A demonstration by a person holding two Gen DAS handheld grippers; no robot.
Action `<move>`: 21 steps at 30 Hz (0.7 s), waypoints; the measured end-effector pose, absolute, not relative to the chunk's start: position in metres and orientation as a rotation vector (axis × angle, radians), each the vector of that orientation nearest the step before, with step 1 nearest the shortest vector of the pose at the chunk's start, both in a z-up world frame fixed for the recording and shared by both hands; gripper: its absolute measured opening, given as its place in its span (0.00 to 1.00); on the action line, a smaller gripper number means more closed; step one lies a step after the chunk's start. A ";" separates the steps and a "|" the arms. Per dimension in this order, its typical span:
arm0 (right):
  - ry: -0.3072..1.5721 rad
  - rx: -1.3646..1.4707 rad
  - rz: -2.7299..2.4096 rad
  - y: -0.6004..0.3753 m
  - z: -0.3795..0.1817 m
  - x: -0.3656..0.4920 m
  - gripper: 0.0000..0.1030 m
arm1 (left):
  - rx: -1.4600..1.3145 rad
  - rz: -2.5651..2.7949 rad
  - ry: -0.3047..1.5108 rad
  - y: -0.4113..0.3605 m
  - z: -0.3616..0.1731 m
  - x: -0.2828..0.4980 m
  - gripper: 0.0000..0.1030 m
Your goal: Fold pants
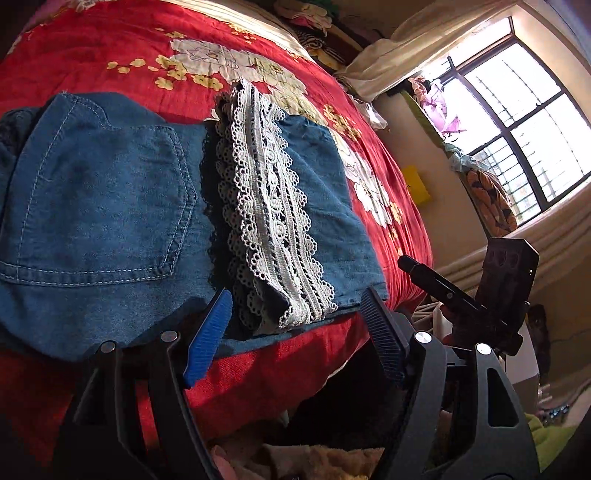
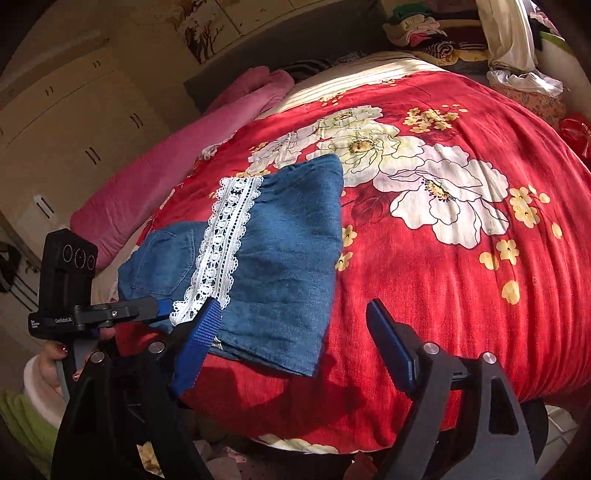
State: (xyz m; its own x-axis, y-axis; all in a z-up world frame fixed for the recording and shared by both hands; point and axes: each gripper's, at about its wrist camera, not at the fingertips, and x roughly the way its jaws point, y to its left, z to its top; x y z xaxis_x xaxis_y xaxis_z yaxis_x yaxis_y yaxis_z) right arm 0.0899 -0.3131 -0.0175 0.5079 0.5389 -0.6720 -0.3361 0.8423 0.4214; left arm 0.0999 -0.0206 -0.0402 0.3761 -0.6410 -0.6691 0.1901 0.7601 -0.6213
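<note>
Denim pants [image 1: 110, 206] lie folded on the red bedspread [image 2: 424, 295], both tongs [image 1: 295, 332] [image 2: 291, 343] released above them.

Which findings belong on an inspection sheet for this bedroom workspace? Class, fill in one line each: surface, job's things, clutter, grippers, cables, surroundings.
Surface: red floral bedspread, sunlit.
Job's things: denim pants with white lace trim, lying folded near the bed's front edge.
Clutter: pink blanket along the far side; clothes pile at the head.
Grippers: left gripper and right gripper both open, nothing between the fingers.
Cables: nothing seen.
Surroundings: barred window, cupboards.
</note>
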 end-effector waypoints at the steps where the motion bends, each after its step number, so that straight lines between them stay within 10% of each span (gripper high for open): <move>1: 0.892 0.249 0.539 -0.313 -0.018 0.088 0.78 | -0.491 -0.555 1.072 -0.023 -0.043 0.099 0.62; 11: 0.937 0.244 0.536 -0.308 -0.031 0.092 0.78 | -0.457 -0.444 1.151 -0.041 -0.061 0.106 0.62; 21: 1.015 0.343 0.558 -0.308 -0.050 0.101 0.68 | -0.543 -0.453 1.164 -0.037 -0.068 0.112 0.20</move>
State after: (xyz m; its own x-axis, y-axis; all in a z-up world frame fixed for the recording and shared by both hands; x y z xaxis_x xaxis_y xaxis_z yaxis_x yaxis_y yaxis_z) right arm 0.1008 -0.3079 -0.0499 0.4068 0.5858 -0.7010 -0.2776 0.8103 0.5161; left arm 0.1123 -0.0372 -0.0676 0.3330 -0.5957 -0.7309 0.0557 0.7862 -0.6154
